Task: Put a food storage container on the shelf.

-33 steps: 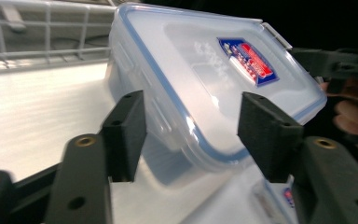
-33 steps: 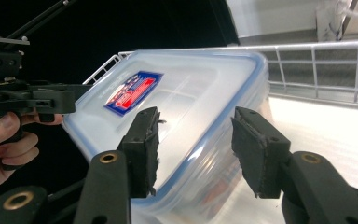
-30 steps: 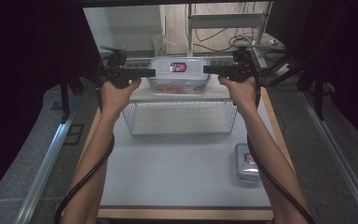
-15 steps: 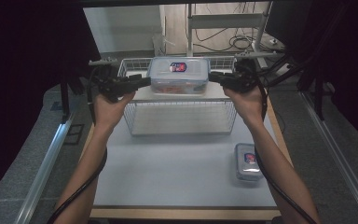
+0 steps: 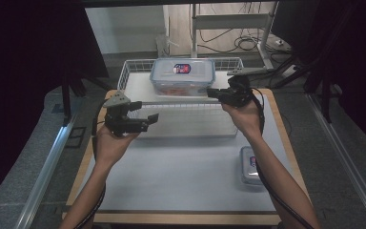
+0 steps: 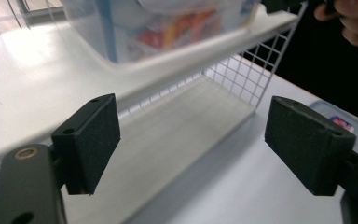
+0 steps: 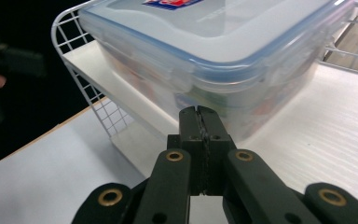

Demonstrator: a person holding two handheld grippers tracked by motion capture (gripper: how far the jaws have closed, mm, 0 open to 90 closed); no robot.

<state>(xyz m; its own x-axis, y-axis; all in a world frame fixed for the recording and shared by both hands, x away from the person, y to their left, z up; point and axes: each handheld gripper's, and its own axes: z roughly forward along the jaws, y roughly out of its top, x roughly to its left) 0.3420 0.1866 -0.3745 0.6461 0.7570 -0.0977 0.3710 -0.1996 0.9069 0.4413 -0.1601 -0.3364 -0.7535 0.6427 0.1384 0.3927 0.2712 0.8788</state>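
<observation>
A clear plastic food box (image 5: 182, 76) with a blue-rimmed lid and a red-blue label sits on the top shelf of a white wire rack (image 5: 129, 70). My left gripper (image 5: 147, 110) is held off the rack's front left corner, open, with nothing between its pads. In the left gripper view the gripper (image 6: 191, 140) faces the shelf edge, with the food box (image 6: 168, 23) above. My right gripper (image 5: 210, 92) is shut and empty near the box's front right side. In the right gripper view its closed tips (image 7: 200, 114) sit just short of the box (image 7: 214, 42).
A smaller lidded container (image 5: 251, 164) lies on the white tabletop (image 5: 171, 181) at the right, beside the right forearm, and it shows as a container (image 6: 335, 121) in the left gripper view. The rack's lower shelf (image 6: 200, 112) is bare. Cables and a stand are behind the table.
The left gripper has come away from the box's left side, moving back toward the person and down, and stands open. The right gripper has shifted to the box's front right. The box rests on the shelf.
</observation>
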